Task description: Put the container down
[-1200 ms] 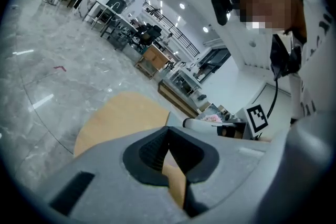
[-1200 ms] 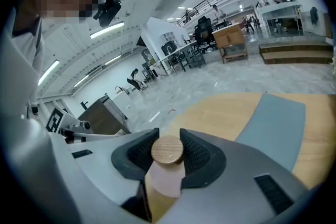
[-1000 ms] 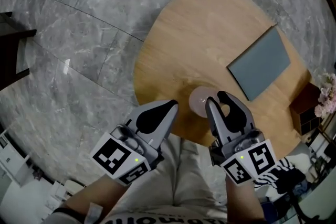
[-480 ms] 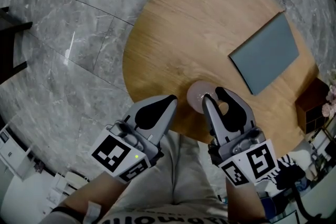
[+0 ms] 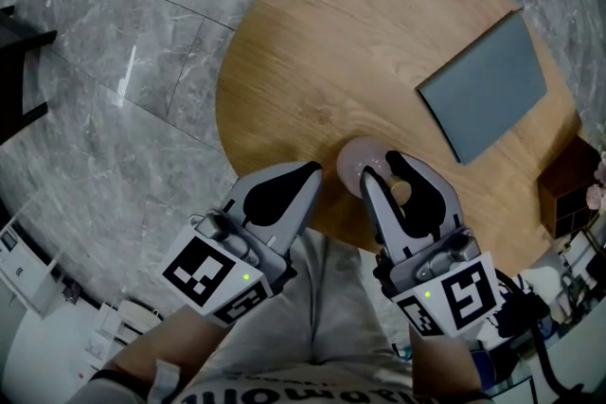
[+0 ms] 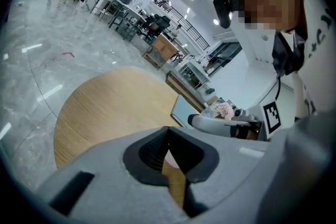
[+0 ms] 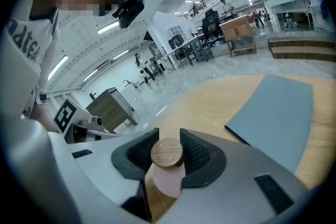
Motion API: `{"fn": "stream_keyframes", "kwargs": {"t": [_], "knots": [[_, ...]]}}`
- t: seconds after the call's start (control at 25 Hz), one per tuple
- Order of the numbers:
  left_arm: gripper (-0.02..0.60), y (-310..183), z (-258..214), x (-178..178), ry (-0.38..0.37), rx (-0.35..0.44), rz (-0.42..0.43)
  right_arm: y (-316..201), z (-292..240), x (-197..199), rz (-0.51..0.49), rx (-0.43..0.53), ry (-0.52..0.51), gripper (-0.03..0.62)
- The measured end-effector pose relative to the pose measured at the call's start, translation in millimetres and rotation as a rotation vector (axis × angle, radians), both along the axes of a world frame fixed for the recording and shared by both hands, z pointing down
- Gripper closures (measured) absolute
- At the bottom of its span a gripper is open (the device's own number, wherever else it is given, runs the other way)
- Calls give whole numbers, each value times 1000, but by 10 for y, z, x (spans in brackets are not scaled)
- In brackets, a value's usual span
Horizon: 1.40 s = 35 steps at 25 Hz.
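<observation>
A small pale pink container (image 5: 355, 167) with a round wooden lid (image 7: 167, 151) sits between the pads of my right gripper (image 5: 381, 173), which is shut on it. In the head view it hangs over the near edge of the round wooden table (image 5: 322, 61); whether its base touches the wood is hidden. In the right gripper view the container (image 7: 164, 178) fills the gap in my right gripper (image 7: 167, 147). My left gripper (image 5: 309, 172) is to its left at the table's edge, shut with nothing in it. Its closed tips (image 6: 168, 152) point across the table (image 6: 105, 107).
A flat grey-blue mat (image 5: 485, 96) lies on the far right of the table, also seen as the mat (image 7: 278, 113) ahead of the right gripper. A dark brown box (image 5: 566, 189) and pink flowers (image 5: 598, 175) stand off the table's right edge. Grey marble floor (image 5: 114, 109) surrounds it.
The head view has drifted, so the table now sits a little higher and further left. Both grippers keep their stance, and the container stays gripped in the right one.
</observation>
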<state>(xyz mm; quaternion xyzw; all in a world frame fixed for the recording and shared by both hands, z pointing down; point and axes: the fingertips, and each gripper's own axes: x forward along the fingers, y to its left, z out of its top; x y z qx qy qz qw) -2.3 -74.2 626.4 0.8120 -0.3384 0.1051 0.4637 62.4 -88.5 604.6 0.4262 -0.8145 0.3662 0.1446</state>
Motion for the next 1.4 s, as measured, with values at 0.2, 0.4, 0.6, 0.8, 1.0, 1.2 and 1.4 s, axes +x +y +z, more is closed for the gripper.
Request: {"fn": "stream_keyframes", "kwargs": {"t": [0.2, 0.4, 0.6, 0.8, 1.0, 1.2, 1.4], "knots": [[568, 10, 2, 35, -3, 2, 4, 33, -7, -20, 4, -1, -12, 465], [567, 25, 9, 43, -10, 6, -3, 89, 6, -72, -9, 4, -15, 465], [568, 73, 20, 21, -20, 2, -7, 135, 21, -143, -37, 24, 7, 465], [566, 115, 43, -1, -20, -5, -13, 153, 37, -163, -27, 30, 1, 464], [566, 123, 41, -25, -24, 0, -23, 188, 74, -233, -55, 44, 20, 456], [568, 103, -46, -83, -32, 23, -46, 218, 113, -243, -48, 32, 16, 450], [567, 183, -168, -115, -61, 9, -32, 251, 153, -248, -57, -10, 27, 437]]}}
